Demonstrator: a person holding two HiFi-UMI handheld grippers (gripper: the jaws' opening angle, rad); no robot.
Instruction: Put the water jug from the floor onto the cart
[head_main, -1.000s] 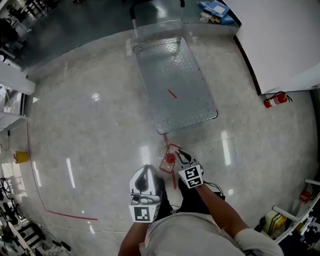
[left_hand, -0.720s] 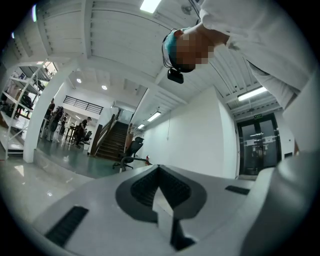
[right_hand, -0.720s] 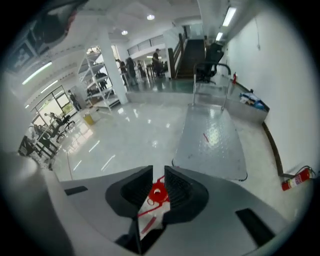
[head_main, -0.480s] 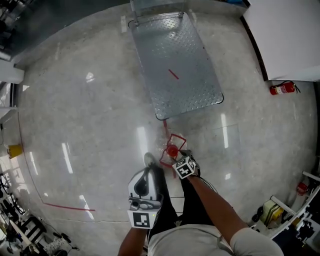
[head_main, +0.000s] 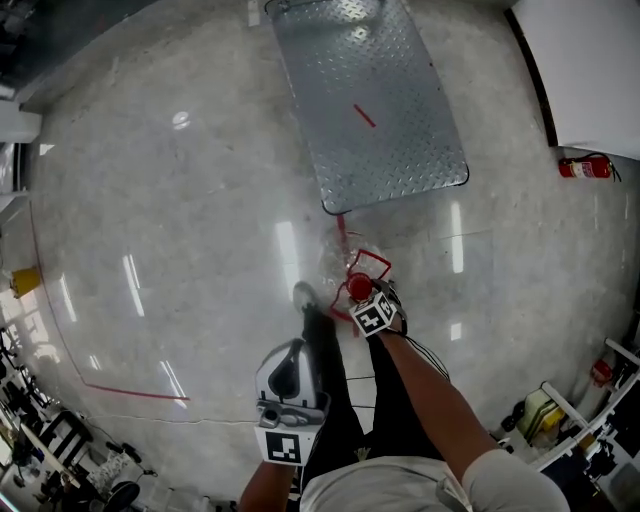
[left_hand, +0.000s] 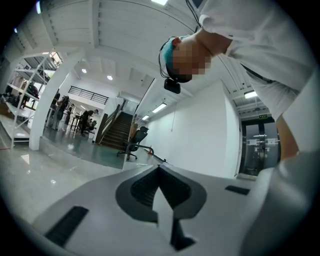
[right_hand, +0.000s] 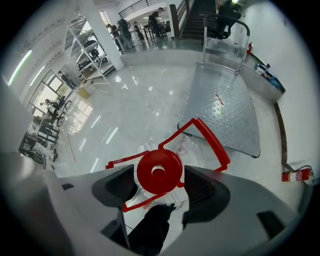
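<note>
Right gripper view: pointed down, the right gripper (right_hand: 163, 192) is opening its jaws around the red cap (right_hand: 159, 171) of the jug (right_hand: 186, 146), probably to grip it there and lift it from the floor beside the cart (right_hand: 225, 107), while the left gripper (left_hand: 160, 195) idles, closed and empty.

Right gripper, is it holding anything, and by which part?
Nothing yet. The right gripper has its jaws opening around the red cap of the water jug, pads not pressing on it.
</note>
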